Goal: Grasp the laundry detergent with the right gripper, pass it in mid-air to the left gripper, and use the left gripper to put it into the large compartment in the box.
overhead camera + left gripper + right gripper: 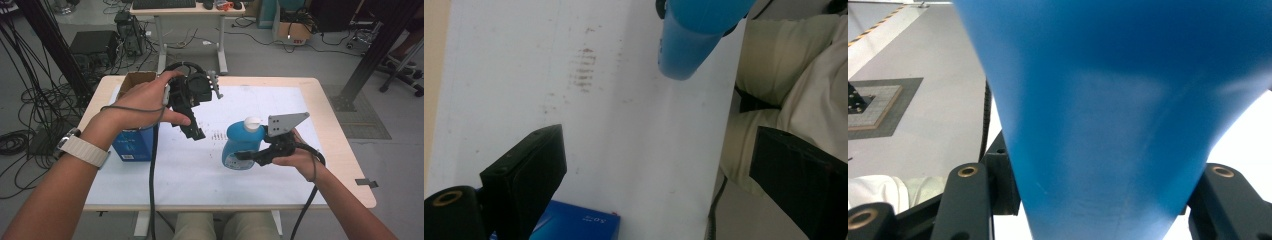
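Bottle (241,145), blue with a white cap, is what we have in hand: in the high view it hangs tilted just above the white surface (210,180), right of centre, cap toward the far side and base toward us, with our right gripper (250,156) clamped across its lower body from the right. Our left gripper (192,131) hovers to the bottle's left and a little farther off, apart from it and holding nothing, its jaws pointing down toward the surface; so the bottle lies to that gripper's right, and the right hand is plainly the nearer one. We count one bottle, one dark blue box (134,142) at the left edge with a brown carton (134,80) just behind it, and two grippers. In the left gripper view its two black jaws stand wide apart with only bare surface between them, the bottle's (694,40) base at the top and a corner of the box (579,226) at the bottom. In the right gripper view the bottle's (1108,115) blue body sits squeezed between both jaws, narrowing downward.
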A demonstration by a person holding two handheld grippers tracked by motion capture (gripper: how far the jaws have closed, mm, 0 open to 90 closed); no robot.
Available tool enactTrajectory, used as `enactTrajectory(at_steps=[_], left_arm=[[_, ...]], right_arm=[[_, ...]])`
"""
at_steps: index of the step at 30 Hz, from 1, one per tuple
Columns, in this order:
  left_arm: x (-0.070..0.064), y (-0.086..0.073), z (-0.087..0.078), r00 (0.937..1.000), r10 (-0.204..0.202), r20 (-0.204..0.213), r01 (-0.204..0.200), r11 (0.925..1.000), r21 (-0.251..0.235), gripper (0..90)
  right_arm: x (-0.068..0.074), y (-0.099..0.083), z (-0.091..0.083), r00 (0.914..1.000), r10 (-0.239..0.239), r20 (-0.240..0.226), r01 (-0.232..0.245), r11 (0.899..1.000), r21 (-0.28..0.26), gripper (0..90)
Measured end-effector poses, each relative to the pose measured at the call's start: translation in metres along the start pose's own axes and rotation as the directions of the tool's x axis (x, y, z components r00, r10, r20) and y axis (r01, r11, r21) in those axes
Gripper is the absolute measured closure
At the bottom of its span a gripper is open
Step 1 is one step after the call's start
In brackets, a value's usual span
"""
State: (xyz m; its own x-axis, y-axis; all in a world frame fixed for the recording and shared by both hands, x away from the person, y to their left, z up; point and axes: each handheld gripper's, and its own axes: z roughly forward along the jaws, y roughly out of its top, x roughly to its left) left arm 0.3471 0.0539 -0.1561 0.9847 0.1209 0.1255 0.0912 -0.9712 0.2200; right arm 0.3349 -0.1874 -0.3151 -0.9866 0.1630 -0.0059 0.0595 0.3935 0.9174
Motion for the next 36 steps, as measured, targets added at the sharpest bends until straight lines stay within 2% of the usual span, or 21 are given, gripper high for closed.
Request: enactTrajectory(at_steps=[3, 8, 16, 25, 36], left_arm=[[-0.001, 0.005, 0.0, 0.9999, 0.011, 0.004, -0.011, 0.9998, 0.014, 8.2], [-0.002, 0.011, 0.001, 0.9996, 0.024, 0.012, -0.024, 0.9997, 0.006, 8.1], [-0.006, 0.017, 0.006, 0.9984, 0.044, 0.036, -0.045, 0.9989, 0.016, 8.0], [-0.009, 0.02, 0.009, 0.997, 0.054, 0.056, -0.055, 0.9984, 0.011, 7.9], [-0.009, 0.024, 0.012, 0.996, 0.069, 0.056, -0.069, 0.9976, 0.006, 7.7]], right_arm=[[0.001, 0.006, 0.002, 0.9998, -0.004, -0.018, 0.004, 1.0, 0.003, 42.9], [0.003, 0.014, 0.007, 0.9991, -0.011, -0.042, 0.012, 1.0, 0.014, 42.9], [0.004, 0.019, 0.016, 0.997, -0.007, -0.078, 0.011, 0.999, 0.039, 42.9], [0.004, 0.024, 0.025, 0.9965, -0.018, -0.081, 0.022, 0.998, 0.056, 43.0], [0.004, 0.027, 0.034, 0.9961, -0.015, -0.087, 0.022, 0.997, 0.08, 43.0]])
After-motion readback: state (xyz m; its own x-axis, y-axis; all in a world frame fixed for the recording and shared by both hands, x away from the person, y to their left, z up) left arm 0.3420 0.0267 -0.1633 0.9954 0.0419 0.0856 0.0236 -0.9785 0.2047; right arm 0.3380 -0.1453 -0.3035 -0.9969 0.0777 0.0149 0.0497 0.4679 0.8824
